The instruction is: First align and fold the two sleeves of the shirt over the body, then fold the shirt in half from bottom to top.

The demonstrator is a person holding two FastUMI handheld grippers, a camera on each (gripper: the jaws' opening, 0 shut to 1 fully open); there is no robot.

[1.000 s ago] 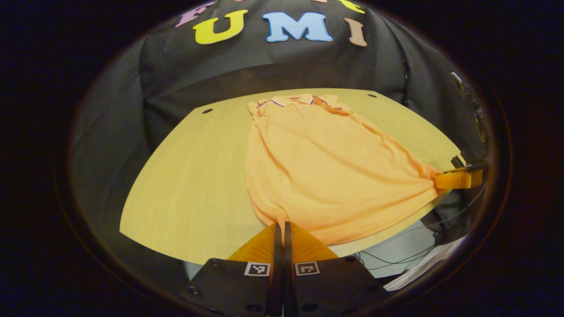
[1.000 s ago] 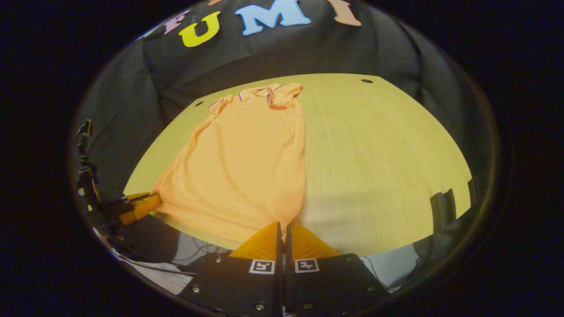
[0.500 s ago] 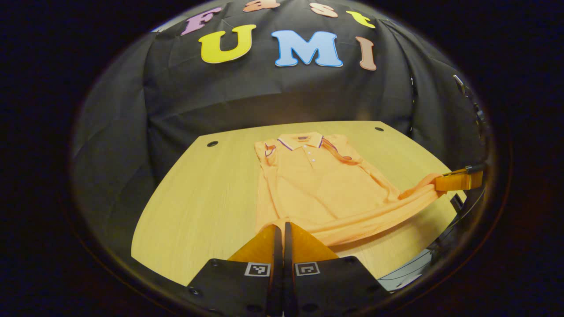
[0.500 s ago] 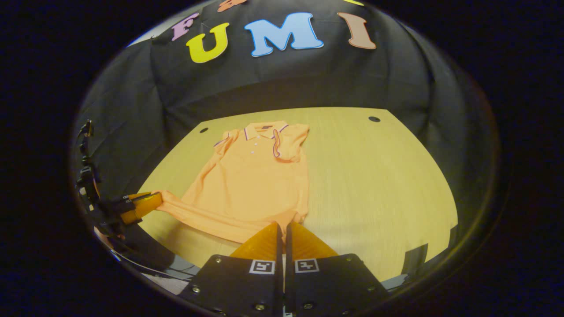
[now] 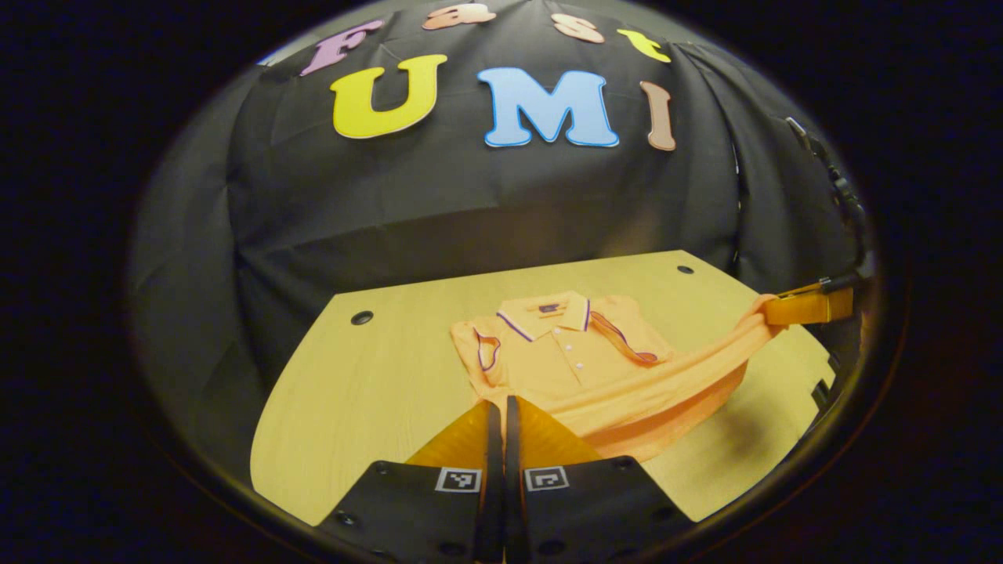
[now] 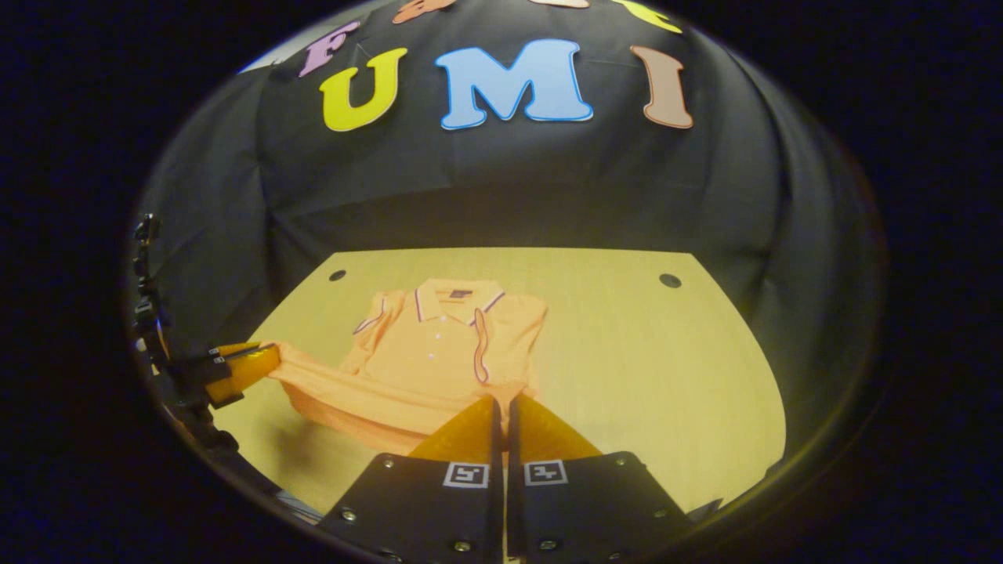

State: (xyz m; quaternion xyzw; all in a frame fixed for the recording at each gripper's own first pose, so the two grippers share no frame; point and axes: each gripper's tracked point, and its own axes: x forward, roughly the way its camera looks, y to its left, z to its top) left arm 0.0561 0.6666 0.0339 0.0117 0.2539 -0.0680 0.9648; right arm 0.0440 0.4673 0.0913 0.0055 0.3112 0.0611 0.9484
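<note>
The left gripper (image 5: 497,403) is seen pinched shut on one corner of the hem of the orange shirt (image 5: 572,360), and the right gripper (image 6: 501,401) is clamped on the other corner. The hem is held stretched between them, raised off the wooden table (image 5: 368,376). From both tools the collar (image 6: 454,296) lies straight ahead, toward the far side, flat on the table with the sleeves already folded onto the body. The shirt's long axis runs near to far, in line with the fingers. Both grippers appear about equally near the collar, so the coming move is judged to be a forward carry, with the hem laid along the shoulders.
</note>
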